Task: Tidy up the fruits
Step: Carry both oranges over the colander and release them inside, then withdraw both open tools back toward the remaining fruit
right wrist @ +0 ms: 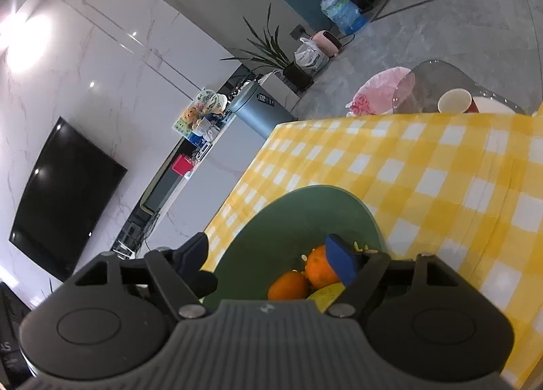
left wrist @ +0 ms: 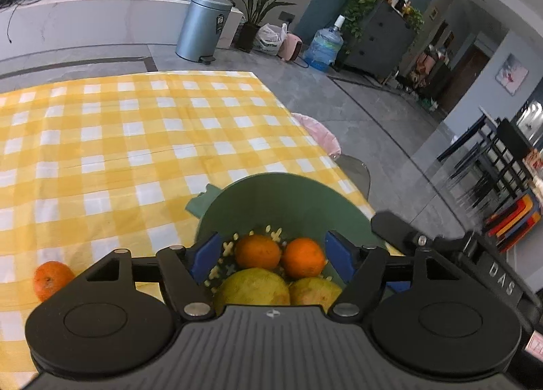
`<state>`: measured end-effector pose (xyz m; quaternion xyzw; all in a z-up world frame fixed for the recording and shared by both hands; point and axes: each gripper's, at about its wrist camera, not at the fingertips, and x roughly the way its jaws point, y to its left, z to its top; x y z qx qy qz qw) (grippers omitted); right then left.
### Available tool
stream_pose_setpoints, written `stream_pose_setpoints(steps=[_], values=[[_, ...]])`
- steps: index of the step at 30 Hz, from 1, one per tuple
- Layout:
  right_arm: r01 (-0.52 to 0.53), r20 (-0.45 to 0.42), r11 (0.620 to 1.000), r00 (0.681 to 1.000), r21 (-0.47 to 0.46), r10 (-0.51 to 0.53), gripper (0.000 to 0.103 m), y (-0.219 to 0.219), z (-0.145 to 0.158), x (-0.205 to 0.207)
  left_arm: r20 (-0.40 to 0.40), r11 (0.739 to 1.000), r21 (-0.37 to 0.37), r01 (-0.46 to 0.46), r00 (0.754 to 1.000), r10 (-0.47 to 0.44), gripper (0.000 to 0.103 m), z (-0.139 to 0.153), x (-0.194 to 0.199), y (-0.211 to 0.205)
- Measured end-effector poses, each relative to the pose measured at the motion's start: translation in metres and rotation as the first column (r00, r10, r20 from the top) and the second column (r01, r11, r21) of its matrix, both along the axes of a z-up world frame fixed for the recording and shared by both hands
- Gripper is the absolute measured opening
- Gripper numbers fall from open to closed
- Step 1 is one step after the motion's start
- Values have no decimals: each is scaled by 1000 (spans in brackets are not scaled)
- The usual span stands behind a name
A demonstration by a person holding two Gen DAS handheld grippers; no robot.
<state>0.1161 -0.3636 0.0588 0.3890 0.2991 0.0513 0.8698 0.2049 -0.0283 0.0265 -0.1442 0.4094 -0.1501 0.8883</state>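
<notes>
I have both sets of fingers spread wide and empty over the green bowl (left wrist: 285, 200), which holds two oranges (left wrist: 258, 251) and two pears (left wrist: 253, 286). One stray orange (left wrist: 51, 279) sits left on the desk (left wrist: 135, 139); I judge the left gripper (left wrist: 271, 252) should go there next.

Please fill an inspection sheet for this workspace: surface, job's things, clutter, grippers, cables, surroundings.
Surface: table under a yellow checked cloth, creased across the middle.
Job's things: green bowl holding two oranges and two pears; one loose orange lies on the cloth to the left of the bowl.
Clutter: paper cup and pink bag beyond the far table edge.
Grippers: left gripper open above the fruit, holding nothing; right gripper open at the bowl rim, holding nothing.
Cables: black cable on the white counter.
Surroundings: pedal bin, water jug, potted plants, wall television.
</notes>
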Motion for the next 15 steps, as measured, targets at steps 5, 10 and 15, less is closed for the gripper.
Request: stream_pose_setpoints(steps=[5,10,15], values=[[-3,26,1000,1000,11,2,79,-2,3,-3,11,999,54,8,1000,-8,82,13,-13,0],[-5,54,1000,999,15,4,79,-3,4,-9,-22,998,69,12,1000,-11,81,34,-33,9],[-84,87,996,993,10,83,77,9,5,-22,-11,992,114,-44,999,46,81,57,-62,29]])
